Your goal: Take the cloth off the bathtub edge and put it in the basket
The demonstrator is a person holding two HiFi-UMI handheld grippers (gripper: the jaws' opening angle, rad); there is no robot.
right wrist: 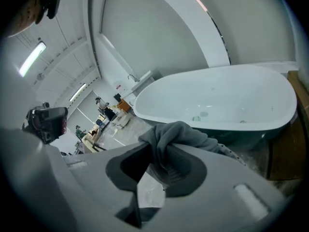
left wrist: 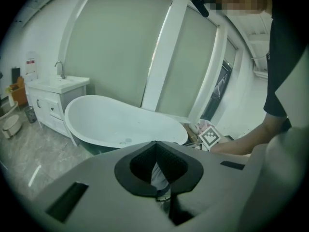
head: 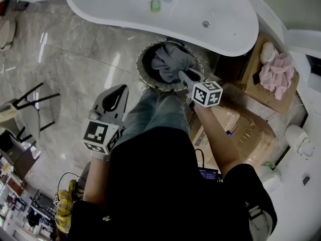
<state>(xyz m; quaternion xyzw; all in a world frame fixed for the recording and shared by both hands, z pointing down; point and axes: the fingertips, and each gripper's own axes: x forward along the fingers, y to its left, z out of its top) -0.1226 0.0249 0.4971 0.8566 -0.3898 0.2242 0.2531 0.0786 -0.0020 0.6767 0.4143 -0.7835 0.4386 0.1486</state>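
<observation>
The grey cloth [head: 169,60] lies bunched in the round dark basket [head: 142,78], which stands on the floor just in front of the white bathtub [head: 150,19]. My right gripper [head: 185,78] reaches into the basket and is shut on a fold of the cloth [right wrist: 179,135], which drapes over its jaws [right wrist: 164,148]. The bathtub [right wrist: 217,100] lies just beyond. My left gripper [head: 116,93] hangs over the floor left of the basket, jaws together and holding nothing. In the left gripper view, that gripper [left wrist: 155,144] points toward the tub [left wrist: 116,120].
A wooden stand [head: 255,87] with a pink towel [head: 277,70] is right of the tub. A cardboard box [head: 243,129] sits by my right arm. A chair [head: 26,109] stands at the far left. A white vanity [left wrist: 54,96] is beyond the tub's end.
</observation>
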